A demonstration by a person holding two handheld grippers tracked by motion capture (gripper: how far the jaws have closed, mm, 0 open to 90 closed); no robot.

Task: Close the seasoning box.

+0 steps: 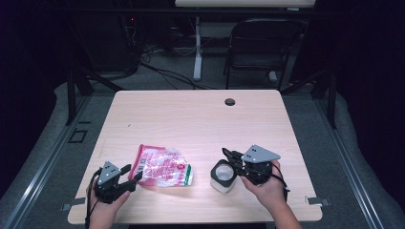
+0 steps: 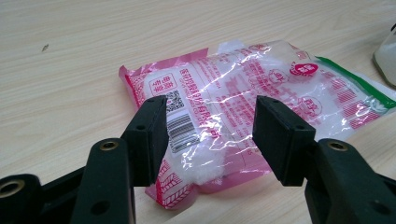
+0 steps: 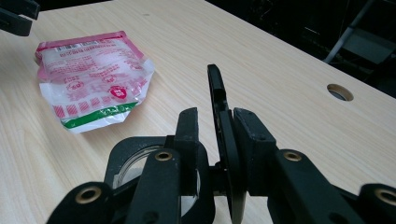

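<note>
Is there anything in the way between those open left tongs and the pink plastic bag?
Nothing visible. The left tongs stand open at the near end of the pink bag, with bare table around.

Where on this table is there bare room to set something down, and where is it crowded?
The whole far half of the table is bare, from the cable hole down to the pink bag. The far left and right edges are free too. The near strip is crowded: left gripper at the bag, right gripper shut on the black lid over the jar.
</note>
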